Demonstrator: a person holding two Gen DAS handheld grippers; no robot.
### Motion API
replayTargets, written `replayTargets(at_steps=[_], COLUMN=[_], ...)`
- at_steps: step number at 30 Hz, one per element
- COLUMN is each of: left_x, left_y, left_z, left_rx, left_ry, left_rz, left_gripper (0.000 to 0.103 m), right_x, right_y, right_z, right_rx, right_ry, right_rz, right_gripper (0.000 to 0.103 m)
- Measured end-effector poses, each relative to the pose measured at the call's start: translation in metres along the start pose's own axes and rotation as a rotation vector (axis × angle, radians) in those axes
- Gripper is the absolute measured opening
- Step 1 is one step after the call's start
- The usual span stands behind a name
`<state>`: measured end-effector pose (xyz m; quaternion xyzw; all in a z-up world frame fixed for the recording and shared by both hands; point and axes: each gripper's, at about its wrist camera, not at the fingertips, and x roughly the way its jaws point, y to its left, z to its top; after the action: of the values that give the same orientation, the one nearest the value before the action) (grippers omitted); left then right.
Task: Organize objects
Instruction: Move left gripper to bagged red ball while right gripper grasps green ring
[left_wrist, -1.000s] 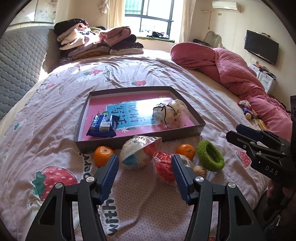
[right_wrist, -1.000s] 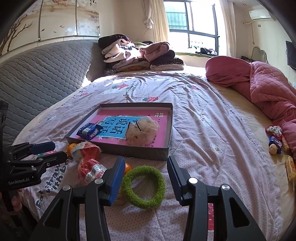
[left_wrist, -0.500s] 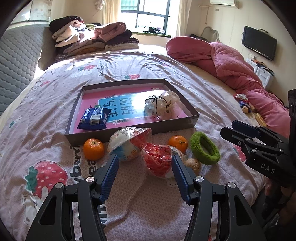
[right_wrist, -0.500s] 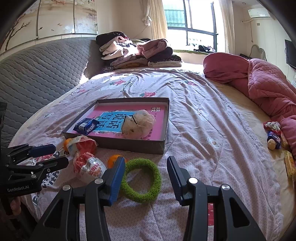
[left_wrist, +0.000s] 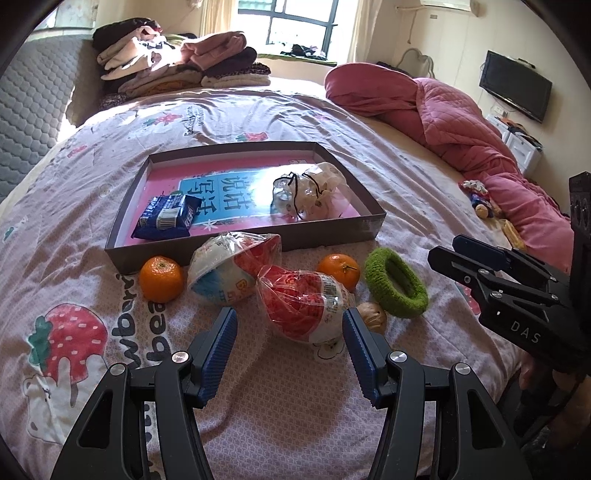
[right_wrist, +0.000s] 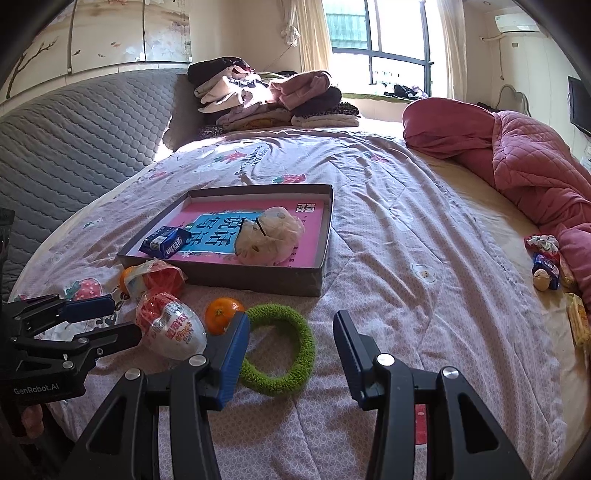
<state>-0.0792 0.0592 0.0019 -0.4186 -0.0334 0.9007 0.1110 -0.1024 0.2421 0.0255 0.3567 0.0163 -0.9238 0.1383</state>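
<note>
- Your left tool (left_wrist: 288, 334) hangs over the bedspread (left_wrist: 277, 110) with its blue pads apart and nothing pressed between them; the wrapped red-and-white egg toy (left_wrist: 304, 308) lies just ahead, in line with the gap, so I judge it the next pick.
- That egg toy lies on its side on the bed, near the front wall of the shallow cardboard tray (left_wrist: 236, 245). In the left wrist view its long axis runs slantwise, red end toward the tray, white blunt end toward your right pad.
- Coming across that axis would probably seat the pads on the egg's flanks; the crinkly wrap may slide.
- A second wrapped egg toy (left_wrist: 231, 267) leans against the tray wall, touching the first, with one tangerine (left_wrist: 161, 278) to its left and another tangerine (left_wrist: 339, 270) to its right. A walnut (left_wrist: 373, 315) sits tight by your right pad.
- Your right tool (right_wrist: 288, 354) is likewise apart and empty, its left pad over the rim of the green knitted ring (right_wrist: 280, 349), which lies flat.
- The tray already holds a blue snack packet (left_wrist: 166, 218) and a pale drawstring pouch (left_wrist: 308, 194), so the loose items likely belong there.
</note>
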Motion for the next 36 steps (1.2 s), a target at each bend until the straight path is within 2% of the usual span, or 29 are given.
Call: replayTargets(at_steps=[12,23,31,36], left_x=[0.013,0.031,0.045,0.048], left_y=[0.003,0.006,0.007,0.006], left_z=[-0.001,-0.003,-0.004,-0.002], left_rx=[-0.081,-0.172,-0.226,-0.257], left_ry=[0.032,0.055,0.083,0.07], left_rz=[-0.063,-0.103,-0.135,-0.157], left_gripper=[0.061,0.061,0.061,0.061], right_x=[0.008,0.037,0.052,0.062], right_y=[-0.005,-0.009,-0.007,-0.005], right_z=[-0.003,-0.012,-0.015,-0.017], right_rx=[0.016,0.018,0.014,0.0], right_ry=[0.013,0.103,0.127,0.136], right_rz=[0.003,0.002,0.002,0.001], right_gripper=[0.047,0.047,0.047,0.046])
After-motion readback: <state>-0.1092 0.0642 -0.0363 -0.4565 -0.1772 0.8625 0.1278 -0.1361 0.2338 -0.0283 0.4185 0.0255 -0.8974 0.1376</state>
